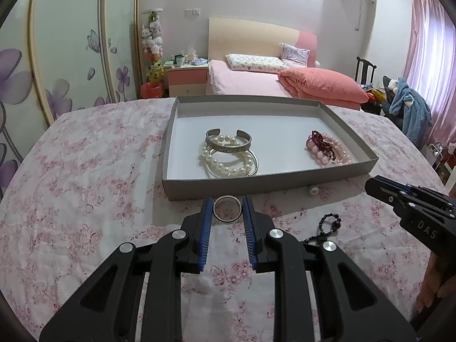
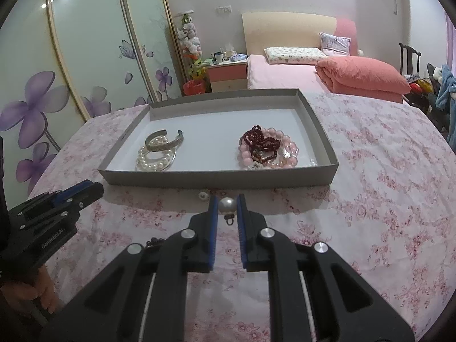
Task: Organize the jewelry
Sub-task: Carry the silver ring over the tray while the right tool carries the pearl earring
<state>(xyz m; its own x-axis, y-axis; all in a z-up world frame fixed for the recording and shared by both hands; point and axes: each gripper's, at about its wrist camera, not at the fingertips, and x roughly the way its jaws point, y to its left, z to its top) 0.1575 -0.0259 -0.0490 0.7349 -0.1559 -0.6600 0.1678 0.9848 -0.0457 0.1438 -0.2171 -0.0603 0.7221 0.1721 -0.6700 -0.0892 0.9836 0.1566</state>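
In the left wrist view my left gripper [image 1: 227,209] is shut on a silver ring [image 1: 227,210], held above the flowered cloth just in front of the grey tray [image 1: 256,183]. My right gripper [image 2: 227,209] is shut on a large pearl pendant [image 2: 227,205] with a small loop hanging under it. The tray [image 2: 216,178] holds a silver cuff with pearl bracelets and a bangle [image 1: 228,156] on its left, and pink and dark red bead bracelets [image 2: 268,148] on its right. The right gripper [image 1: 379,189] shows at the right edge of the left wrist view.
A black bead string [image 1: 327,225] lies on the cloth to the right of my left gripper. A small white bead [image 2: 203,195] sits by the tray's front wall. The left gripper [image 2: 88,191] and a hand [image 2: 42,287] show at the left. A bed stands beyond the table.
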